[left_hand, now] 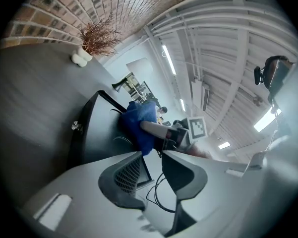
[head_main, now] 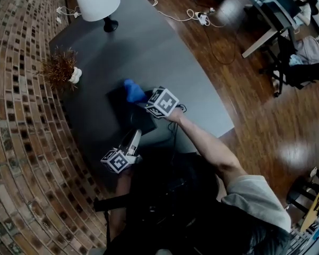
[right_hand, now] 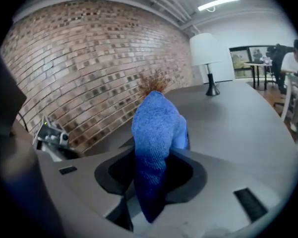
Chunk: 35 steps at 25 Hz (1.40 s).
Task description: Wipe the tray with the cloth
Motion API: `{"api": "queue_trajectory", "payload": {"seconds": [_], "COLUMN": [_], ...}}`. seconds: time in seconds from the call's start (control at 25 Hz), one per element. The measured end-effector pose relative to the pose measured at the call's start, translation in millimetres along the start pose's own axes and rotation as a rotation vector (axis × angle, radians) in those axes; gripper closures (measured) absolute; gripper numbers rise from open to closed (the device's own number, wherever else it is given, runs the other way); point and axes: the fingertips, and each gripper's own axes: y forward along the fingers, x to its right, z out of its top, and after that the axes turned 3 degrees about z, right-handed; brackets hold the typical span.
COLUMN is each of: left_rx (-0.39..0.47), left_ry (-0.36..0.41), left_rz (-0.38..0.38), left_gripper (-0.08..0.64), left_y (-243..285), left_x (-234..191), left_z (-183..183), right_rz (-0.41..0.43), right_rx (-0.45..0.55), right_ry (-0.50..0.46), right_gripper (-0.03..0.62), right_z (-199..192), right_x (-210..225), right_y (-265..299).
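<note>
A black tray (head_main: pixel 119 108) lies on the dark grey table (head_main: pixel 164 47). My right gripper (head_main: pixel 144 103) is shut on a blue cloth (head_main: pixel 132 91) and holds it over the tray's far right part. In the right gripper view the cloth (right_hand: pixel 156 128) hangs bunched between the jaws of that gripper (right_hand: pixel 151 170). My left gripper (head_main: pixel 134 137) points at the tray's near edge. In the left gripper view the tray's (left_hand: pixel 96 128) thin rim stands between the jaws of the left gripper (left_hand: pixel 152 160), close to the left one, with a gap beside it. The cloth (left_hand: pixel 139 120) shows beyond.
A white lamp (head_main: pixel 98 1) stands at the table's far end. A dried plant in a white vase (head_main: pixel 61 68) sits by the brick wall (head_main: pixel 16 116), left of the tray. A cable (left_hand: pixel 158 192) runs under the left jaws. Wooden floor, cords and desks lie to the right.
</note>
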Motion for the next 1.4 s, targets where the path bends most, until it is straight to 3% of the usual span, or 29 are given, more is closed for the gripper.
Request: {"api": "queue_trajectory", "payload": {"seconds": [0.12,0.24,0.32,0.48,0.56,0.68,0.8,1.08,1.16,1.24,1.32,1.4], "left_rx": [-0.009,-0.011,-0.011,0.003,0.006,0.002,-0.006,-0.004,0.015,0.038,0.058,0.096], "left_ry": [0.013,0.016,0.019,0.008,-0.009,-0.027,-0.022,-0.03,-0.077,-0.178,-0.328,-0.454], "left_rz": [-0.005,-0.009,-0.011,-0.016,-0.015,-0.013,-0.015,-0.013,0.006,0.048,0.119,0.167], "left_gripper": [0.448,0.449,0.449,0.449,0.449,0.449,0.449,0.449,0.449,0.449,0.449,0.448], "left_y": [-1,-3,-3,-3,-3,-3,-1,-3,-12,-28,-43,-51], "left_x": [-4,-5,-4,-4,-4,-2,3,-3,-7,-15,-27,-38], "left_z": [-1,0,1,6,5,3,-1,1,3,2,-6,-10], "right_rz": [0.067,0.177,0.181,-0.098,-0.169,-0.21,-0.138,0.088,0.167,0.216,0.159,0.021], "right_rx": [-0.048,-0.052,-0.021,0.205,0.288,0.21,0.084,-0.065,-0.149,-0.223,-0.217,-0.12], "right_ry": [-0.016,0.084,0.167,0.365,0.493,0.553,0.525,0.622,0.632,0.591,0.5,0.371], "right_gripper": [0.44,0.44,0.44,0.44,0.44,0.44,0.439,0.44,0.439,0.44,0.44,0.44], "right_z": [-41,-81,-84,-28,-4,-6,-37,-145,-174,-187,-169,-113], "right_x": [-49,-92,-83,40,92,122,95,-36,-76,-95,-73,-17], "right_y": [-22,-50,-64,-60,-36,11,32,-29,-46,-61,-71,-72]}}
